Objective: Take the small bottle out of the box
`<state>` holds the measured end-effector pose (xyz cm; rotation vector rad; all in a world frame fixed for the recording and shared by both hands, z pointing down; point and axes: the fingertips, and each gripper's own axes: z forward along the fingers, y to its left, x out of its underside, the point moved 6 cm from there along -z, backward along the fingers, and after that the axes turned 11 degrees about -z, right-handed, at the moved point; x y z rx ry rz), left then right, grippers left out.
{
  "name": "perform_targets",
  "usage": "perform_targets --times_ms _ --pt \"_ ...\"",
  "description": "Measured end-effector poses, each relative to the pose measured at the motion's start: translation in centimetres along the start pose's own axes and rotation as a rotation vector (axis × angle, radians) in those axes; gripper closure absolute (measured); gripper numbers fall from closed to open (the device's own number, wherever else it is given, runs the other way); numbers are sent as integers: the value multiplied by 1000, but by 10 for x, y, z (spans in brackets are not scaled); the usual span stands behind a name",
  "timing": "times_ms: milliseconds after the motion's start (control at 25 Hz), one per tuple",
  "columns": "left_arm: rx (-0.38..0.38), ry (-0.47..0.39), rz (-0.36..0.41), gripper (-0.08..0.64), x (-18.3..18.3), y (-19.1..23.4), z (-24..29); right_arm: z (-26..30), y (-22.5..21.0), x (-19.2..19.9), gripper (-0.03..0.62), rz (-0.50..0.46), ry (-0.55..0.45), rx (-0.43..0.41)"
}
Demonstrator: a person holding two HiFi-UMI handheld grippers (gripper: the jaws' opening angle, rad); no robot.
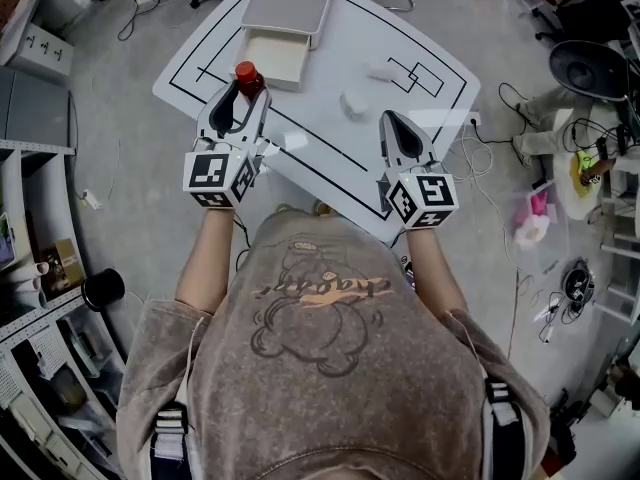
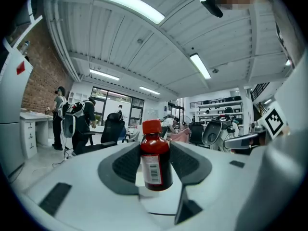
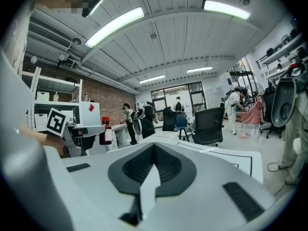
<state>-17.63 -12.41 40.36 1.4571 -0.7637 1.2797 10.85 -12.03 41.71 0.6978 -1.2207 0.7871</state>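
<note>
A small dark-red bottle (image 1: 246, 76) with a red cap sits between the jaws of my left gripper (image 1: 243, 93), held upright above the table's left part, just in front of the box. In the left gripper view the bottle (image 2: 155, 163) stands pinched between both dark pads (image 2: 125, 166), label facing the camera. The open white box (image 1: 262, 69) lies past it, with its raised lid (image 1: 290, 3) behind. My right gripper (image 1: 398, 126) hovers over the near right part of the table, jaws together with nothing in them. From the right gripper view (image 3: 154, 150) the bottle (image 3: 105, 131) shows at far left.
The white table (image 1: 330, 163) carries black outline markings and two small white objects (image 1: 354, 103) (image 1: 381, 70) near its middle. Cables, a fan and clutter lie on the floor to the right, shelving to the left. People and office chairs stand in the room beyond.
</note>
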Motion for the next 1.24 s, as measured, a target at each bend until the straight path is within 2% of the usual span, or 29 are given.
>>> perform_targets --times_ms 1240 --pt "0 -2 -5 364 -1 -7 -2 3 -10 -3 601 0 -13 18"
